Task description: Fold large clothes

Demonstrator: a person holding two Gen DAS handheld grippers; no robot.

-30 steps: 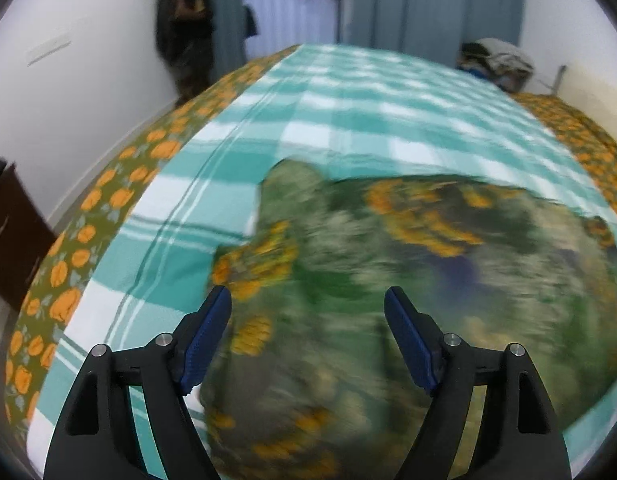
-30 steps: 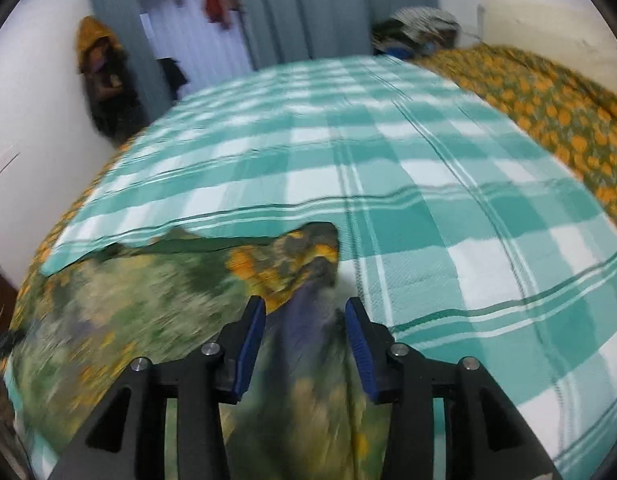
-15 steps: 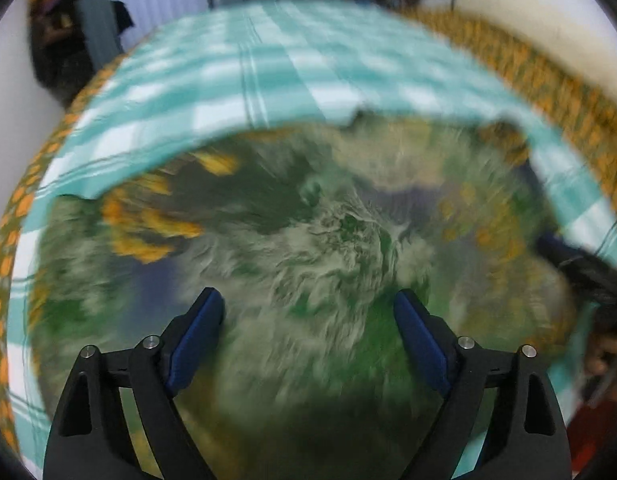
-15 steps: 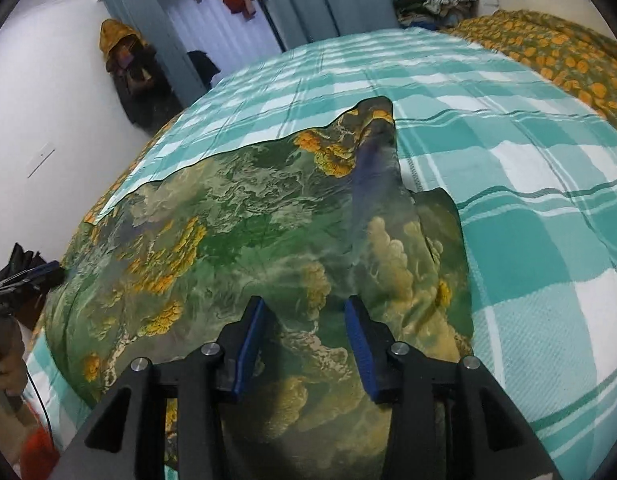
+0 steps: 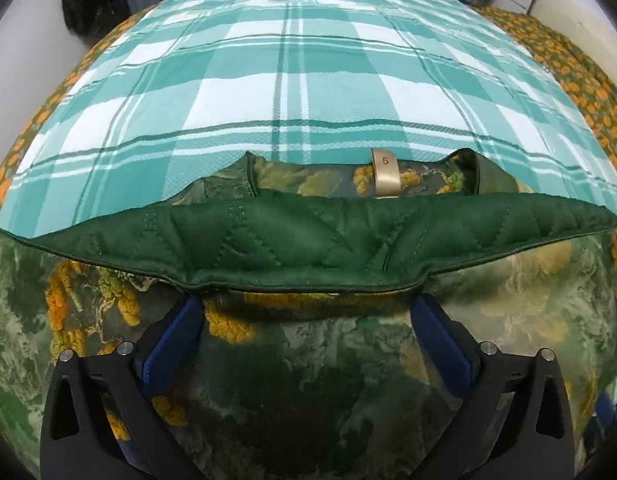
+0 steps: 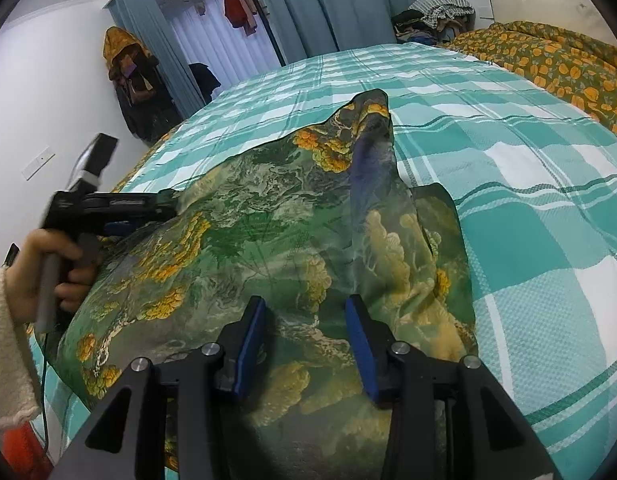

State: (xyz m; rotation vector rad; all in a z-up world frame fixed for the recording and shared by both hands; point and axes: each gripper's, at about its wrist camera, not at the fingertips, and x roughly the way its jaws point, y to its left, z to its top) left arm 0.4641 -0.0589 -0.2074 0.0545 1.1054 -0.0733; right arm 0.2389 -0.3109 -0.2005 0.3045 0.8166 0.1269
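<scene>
**A:** Where is the jacket [image 6: 292, 248] lying?

**B:** It is lying spread on the blanket [image 5: 308, 80], the green-and-white checked one covering the bed, at the blanket's near edge right in front of you. It is a printed jacket in greens with orange flower clusters. In the left wrist view its dark green quilted lining [image 5: 292, 244] is showing as a band folded across the jacket, and beyond that band, at the collar, a beige tag [image 5: 385, 176] marked 5 is resting against the blanket. In the right wrist view one pointed corner of the jacket is reaching out toward the blanket's middle.

**A:** What are my grippers doing?

**B:** Your left gripper [image 5: 304, 320] is standing with its blue pads wide apart, over the jacket just below the lining's edge, holding nothing. Your right gripper [image 6: 308, 332] is also parted, though less widely, with jacket fabric lying between its pads; I cannot tell whether they are touching it.

**A:** Anything else around the blanket?

**B:** An orange-flowered bedspread [image 6: 556, 60] is showing along the blanket's right side, and blue curtains [image 6: 328, 4] are hanging beyond its far end.
</scene>
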